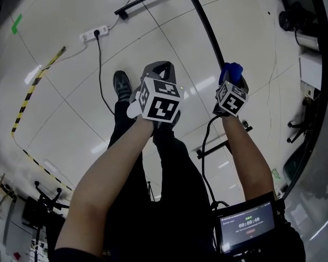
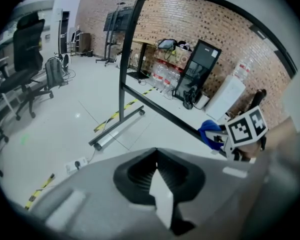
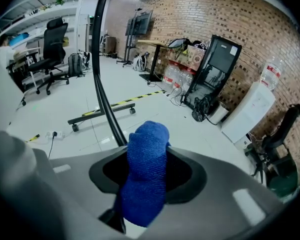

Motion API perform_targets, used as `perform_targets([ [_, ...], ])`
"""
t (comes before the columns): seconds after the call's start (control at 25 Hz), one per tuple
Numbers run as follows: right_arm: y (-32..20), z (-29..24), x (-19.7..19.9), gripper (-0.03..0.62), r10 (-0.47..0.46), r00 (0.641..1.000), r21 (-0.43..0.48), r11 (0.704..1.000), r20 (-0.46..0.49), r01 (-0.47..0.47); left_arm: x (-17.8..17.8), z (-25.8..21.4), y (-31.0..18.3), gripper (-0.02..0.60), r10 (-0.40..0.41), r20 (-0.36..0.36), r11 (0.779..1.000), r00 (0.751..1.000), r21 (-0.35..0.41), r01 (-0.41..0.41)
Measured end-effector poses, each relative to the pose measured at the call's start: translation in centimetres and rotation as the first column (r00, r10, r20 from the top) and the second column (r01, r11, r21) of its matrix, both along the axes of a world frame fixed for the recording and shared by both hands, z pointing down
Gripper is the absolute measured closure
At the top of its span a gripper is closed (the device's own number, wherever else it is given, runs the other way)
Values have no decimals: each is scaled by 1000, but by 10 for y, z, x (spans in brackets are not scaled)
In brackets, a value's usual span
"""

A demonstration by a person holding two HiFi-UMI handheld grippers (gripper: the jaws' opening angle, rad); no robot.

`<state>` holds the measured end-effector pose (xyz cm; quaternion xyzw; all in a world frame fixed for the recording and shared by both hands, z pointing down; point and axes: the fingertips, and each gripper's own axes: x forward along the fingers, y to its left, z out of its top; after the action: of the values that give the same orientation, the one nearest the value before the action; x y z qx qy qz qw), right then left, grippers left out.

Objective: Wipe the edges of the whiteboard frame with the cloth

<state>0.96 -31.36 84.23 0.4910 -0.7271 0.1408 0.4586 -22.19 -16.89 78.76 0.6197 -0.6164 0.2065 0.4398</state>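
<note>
Your head camera looked steeply down at the floor [image 1: 60,124]. Each gripper camera sat close behind its jaws, facing the brick wall [image 2: 215,29]. All three shared the frame [image 1: 210,31].

The whiteboard frame [image 1: 208,31] runs past the head view's top edge, the cloth [image 1: 231,70] beside it sits half hidden behind the right gripper [image 1: 233,79], contact unclear, and the screen [image 1: 247,224] shows text too small to read.

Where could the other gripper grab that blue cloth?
Probably the rounded end of the blue cloth that pokes out past the right gripper. Come from in front: that bunched tip is its only free part. The left gripper is shut, so it must open first.
</note>
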Motion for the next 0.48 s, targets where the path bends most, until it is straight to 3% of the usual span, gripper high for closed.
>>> perform_targets([
  [0.48, -26, 0, -43, 414, 20, 1000, -10, 1000, 15, -20, -52, 11, 2, 578, -9, -22, 1000, 1000, -25, 8],
])
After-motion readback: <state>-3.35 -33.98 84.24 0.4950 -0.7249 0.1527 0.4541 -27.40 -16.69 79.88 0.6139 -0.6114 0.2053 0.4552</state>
